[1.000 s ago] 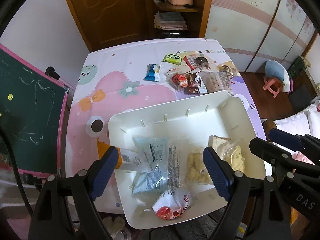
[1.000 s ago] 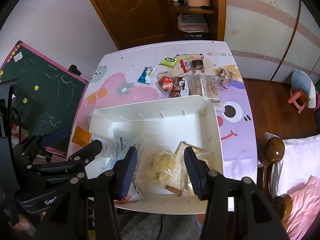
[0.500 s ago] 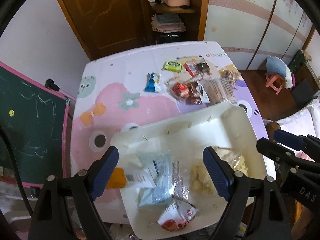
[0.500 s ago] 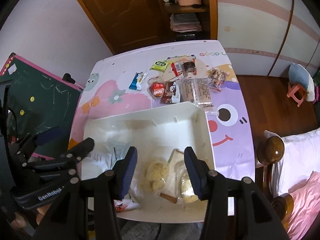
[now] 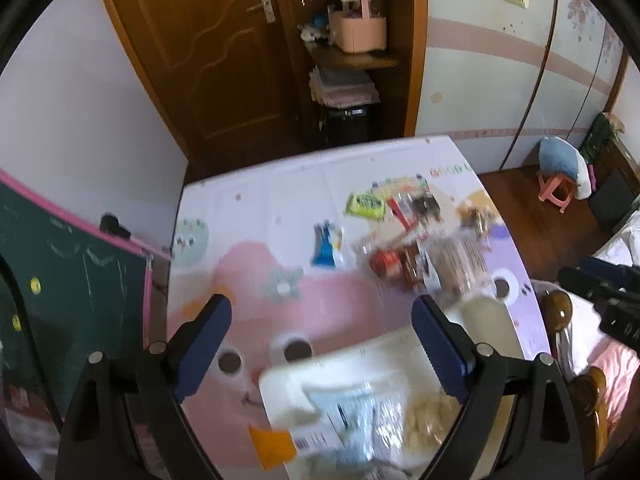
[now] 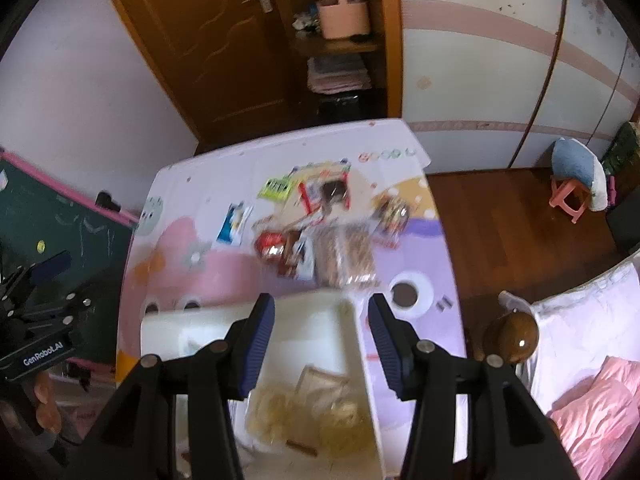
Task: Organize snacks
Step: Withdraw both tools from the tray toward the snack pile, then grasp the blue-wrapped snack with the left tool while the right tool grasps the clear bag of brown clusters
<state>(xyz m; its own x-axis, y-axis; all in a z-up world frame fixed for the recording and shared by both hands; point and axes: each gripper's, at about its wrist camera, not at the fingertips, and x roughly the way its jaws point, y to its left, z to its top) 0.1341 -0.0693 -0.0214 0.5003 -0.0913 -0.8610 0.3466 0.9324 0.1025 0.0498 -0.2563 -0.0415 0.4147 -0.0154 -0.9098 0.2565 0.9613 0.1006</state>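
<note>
The loose snack packets (image 6: 320, 236) lie on the counter (image 6: 192, 216) beyond the white tray (image 6: 312, 316), ahead of both empty tools, nearer the half-spread right tool (image 6: 320, 344) than the still-widening left tool (image 5: 322, 354).

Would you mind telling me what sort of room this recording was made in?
Most likely a child's bedroom: a cartoon-print tablecloth, a chalkboard beside it, a small pink stool, and pink bedding at the right.
</note>
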